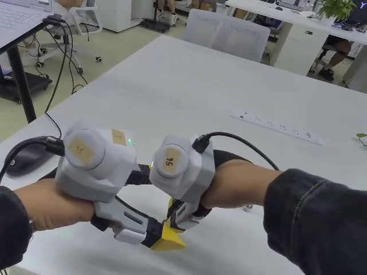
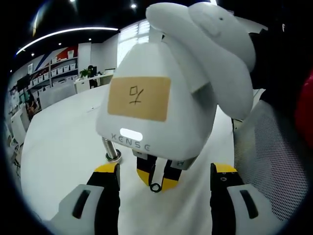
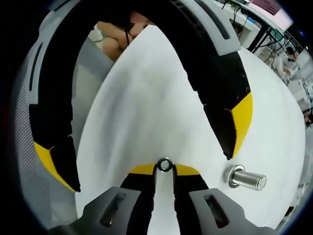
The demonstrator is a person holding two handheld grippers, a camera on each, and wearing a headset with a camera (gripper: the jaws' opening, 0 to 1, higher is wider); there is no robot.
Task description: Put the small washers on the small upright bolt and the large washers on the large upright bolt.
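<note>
**Holding a small washer at the tips, bolt just beside**

Right claw [image 3: 165,172] is pinched almost shut on a small washer [image 3: 159,165]. It grips the washer at the very tips, and the hole shows clear. Left claw [image 2: 165,169] is spread wide and carries nothing. Its jaws straddle the right claw's tips, so the washer sits between them.

Handling, our read: the washer is thin metal, so light, stiff and slick. With so little of it in the grip, it can twist or pop out if we squeeze harder or knock it on the threads. The rim is still the right place to hold, since it leaves the hole free for the bolt. We'd get the washer flat over the bolt tip before letting go.

An upright bolt [image 3: 248,179] stands on the white surface [image 1: 189,91] just beside the right claw, not touching the washer. It has a ring at its foot, and we can't tell whether that is a washer or part of the bolt. We also can't tell which of the two bolts this is.

Room: both claws are crowded together near our edge of the surface, so the left claw is the main thing to hit. The far side is open up to a power strip [image 1: 275,125]. A black mouse [image 1: 26,159] sits by the left edge, well apart.
</note>
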